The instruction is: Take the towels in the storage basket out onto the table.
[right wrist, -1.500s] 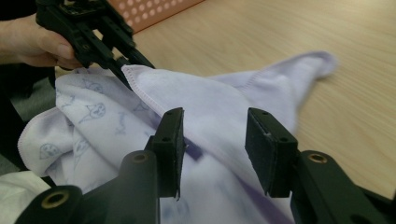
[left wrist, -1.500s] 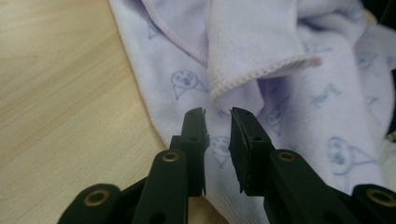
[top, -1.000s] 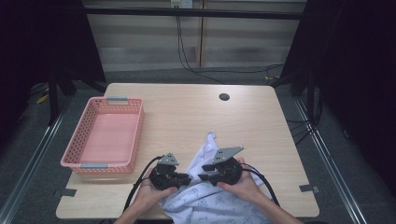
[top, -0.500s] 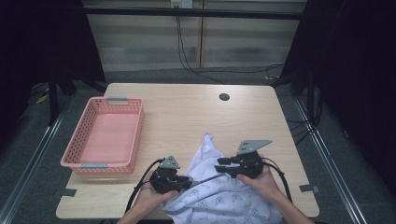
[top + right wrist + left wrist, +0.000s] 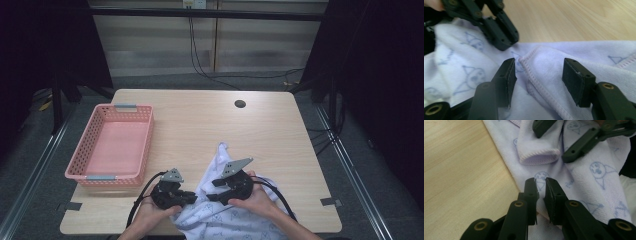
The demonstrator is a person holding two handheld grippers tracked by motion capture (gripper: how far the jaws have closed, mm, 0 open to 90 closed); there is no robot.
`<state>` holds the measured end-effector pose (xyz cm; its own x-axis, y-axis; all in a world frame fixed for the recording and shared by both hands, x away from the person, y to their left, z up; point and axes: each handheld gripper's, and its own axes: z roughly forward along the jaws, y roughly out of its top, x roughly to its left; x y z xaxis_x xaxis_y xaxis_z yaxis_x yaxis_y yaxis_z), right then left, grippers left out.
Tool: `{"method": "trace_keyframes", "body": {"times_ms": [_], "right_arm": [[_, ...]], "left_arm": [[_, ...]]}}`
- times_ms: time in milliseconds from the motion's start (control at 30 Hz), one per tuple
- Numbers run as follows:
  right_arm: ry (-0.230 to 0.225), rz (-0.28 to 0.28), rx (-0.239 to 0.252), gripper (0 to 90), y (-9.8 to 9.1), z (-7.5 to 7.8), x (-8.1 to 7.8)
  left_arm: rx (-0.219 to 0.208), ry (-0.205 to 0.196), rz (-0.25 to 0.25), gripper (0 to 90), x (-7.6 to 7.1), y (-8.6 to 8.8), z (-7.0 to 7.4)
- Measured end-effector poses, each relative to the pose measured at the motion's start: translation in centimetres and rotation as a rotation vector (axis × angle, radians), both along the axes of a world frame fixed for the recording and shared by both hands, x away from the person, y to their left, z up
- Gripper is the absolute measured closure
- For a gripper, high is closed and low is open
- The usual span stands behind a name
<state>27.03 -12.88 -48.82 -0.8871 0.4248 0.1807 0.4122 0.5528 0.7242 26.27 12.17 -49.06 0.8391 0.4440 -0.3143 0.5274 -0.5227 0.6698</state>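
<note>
1. On top of the table [image 5: 200, 120] sits a pink basket [image 5: 111, 146], at the left side.
2. Near the front edge lies a pale cloth [image 5: 217, 210] with little drawn faces, partly hanging off the table.
3. Left gripper [image 5: 540, 185] has been closing; its jaws are nearly together, with a small gap over the cloth.
4. Right gripper [image 5: 537, 75] has been opening; a cloth hem lies between its wide jaws, not pinched.

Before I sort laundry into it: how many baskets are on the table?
1. The pink basket sits on the table's left side, apart from the printed white cloth at the near edge. Nothing visible lies inside it.
</note>
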Motion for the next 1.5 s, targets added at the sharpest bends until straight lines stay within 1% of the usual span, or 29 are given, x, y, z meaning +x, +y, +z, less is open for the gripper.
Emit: {"method": "trace_keyframes", "body": {"times_ms": [100, 167, 200, 267, 300, 400, 467, 533, 567, 600, 667, 700, 733, 833, 967, 1000, 1033, 1100, 1133, 1167, 1200, 1233, 1267, 1300, 1333, 1367, 1400, 1433, 1500], "right_arm": [[-0.015, -0.004, -0.013, 46.9, 0.2, -0.3, 0.0], [-0.047, -0.019, -0.043, 57.3, 0.4, -0.7, -0.1], [-0.062, -0.027, -0.054, 65.6, 0.5, -0.7, -0.2], [-0.032, -0.040, -0.020, 79.4, 0.1, -0.5, 0.0], [-0.027, -0.041, -0.005, 80.9, -0.1, -0.5, 0.1], [-0.001, -0.069, 0.079, 81.6, -1.2, 0.6, 0.5], [-0.013, -0.094, 0.143, 80.1, -2.5, 2.0, 0.7], [-0.015, -0.118, 0.182, 80.3, -3.5, 2.8, 0.9], [-0.041, -0.153, 0.211, 81.7, -4.9, 3.7, 1.1], [-0.041, -0.153, 0.211, 81.7, -4.9, 3.7, 1.1], [-0.051, -0.184, 0.225, 82.7, -6.2, 4.2, 1.2], [-0.063, -0.216, 0.224, 83.0, -7.0, 4.4, 1.3], [-0.088, -0.275, 0.212, 83.9, -8.3, 4.8, 1.5], [-0.097, -0.325, 0.217, 83.9, -9.7, 5.1, 1.9], [-0.134, -0.455, 0.240, 84.0, -13.2, 5.9, 2.6], [-0.143, -0.509, 0.214, 84.0, -14.8, 5.9, 2.7], [-0.143, -0.509, 0.214, 84.0, -14.8, 5.9, 2.7], [-0.146, -0.558, 0.179, 83.9, -16.1, 5.4, 2.8], [-0.137, -0.576, 0.163, 83.9, -16.8, 4.9, 2.9], [-0.133, -0.587, 0.154, 83.5, -17.2, 4.5, 2.9], [-0.117, -0.595, 0.160, 83.4, -17.7, 4.0, 3.0], [-0.082, -0.588, 0.187, 82.8, -18.3, 3.2, 3.3], [-0.082, -0.588, 0.187, 82.8, -18.3, 3.2, 3.3], [-0.063, -0.577, 0.185, 82.0, -18.5, 2.8, 3.6], [-0.059, -0.579, 0.169, 80.6, -18.4, 2.4, 3.8], [-0.058, -0.580, 0.166, 78.2, -18.3, 2.2, 4.0], [-0.051, -0.575, 0.164, 75.1, -18.2, 2.0, 4.2], [-0.048, -0.575, 0.167, 73.8, -18.1, 2.0, 4.3], [-0.049, -0.560, 0.189, 73.1, -18.0, 2.2, 4.5]], "left_arm": [[0.006, 0.009, -0.003, 79.3, 0.0, -0.1, -0.2], [0.007, 0.010, -0.003, 78.6, 0.0, -0.2, -0.2], [0.012, 0.004, -0.004, 78.6, -0.1, -0.2, -0.2], [0.012, 0.000, -0.010, 78.6, -0.2, -0.3, -0.2], [0.015, -0.008, -0.017, 78.5, -0.2, -0.4, -0.3], [0.033, -0.025, -0.022, 77.8, -0.4, -0.7, -0.3], [0.041, -0.028, -0.023, 76.0, -0.5, -0.7, -0.3], [0.047, -0.042, -0.032, 75.9, -0.5, -0.8, -0.3], [0.047, -0.042, -0.033, 75.9, -0.6, -0.8, -0.3], [0.047, -0.041, -0.032, 75.9, -0.6, -0.8, -0.3], [0.043, -0.040, -0.032, 75.9, -0.6, -0.8, -0.4], [0.046, -0.042, -0.036, 75.9, -0.6, -0.8, -0.4], [0.044, -0.043, -0.031, 76.1, -0.7, -0.8, -0.4], [0.046, -0.043, -0.046, 77.2, -1.0, -0.8, -0.4], [0.071, -0.039, -0.069, 79.8, -2.5, -0.8, -0.2], [0.082, -0.044, -0.086, 80.6, -3.0, -0.8, -0.1], [0.082, -0.047, -0.103, 80.6, -3.6, -0.8, 0.0], [0.067, -0.012, -0.121, 80.6, -4.7, -0.6, -0.1], [0.055, 0.001, -0.134, 80.6, -4.9, -0.4, -0.1], [0.057, -0.005, -0.136, 80.4, -5.1, -0.3, 0.0], [0.058, -0.002, -0.135, 79.7, -5.1, -0.2, 0.0], [0.052, 0.003, -0.122, 72.5, -4.8, -0.2, 0.1], [0.029, -0.005, -0.105, 72.5, -4.2, -0.1, 0.3], [-0.016, -0.013, -0.082, 70.7, -3.2, -0.1, 0.6], [-0.042, -0.018, -0.057, 70.0, -2.5, -0.2, 0.7], [-0.049, -0.024, -0.012, 69.0, -1.2, -0.4, 0.9], [-0.047, -0.029, 0.010, 68.0, -0.3, -0.7, 0.9], [-0.043, -0.054, 0.041, 68.1, 1.1, -1.2, 0.9], [-0.042, -0.047, 0.069, 67.7, 3.1, -1.9, 0.6]]}}
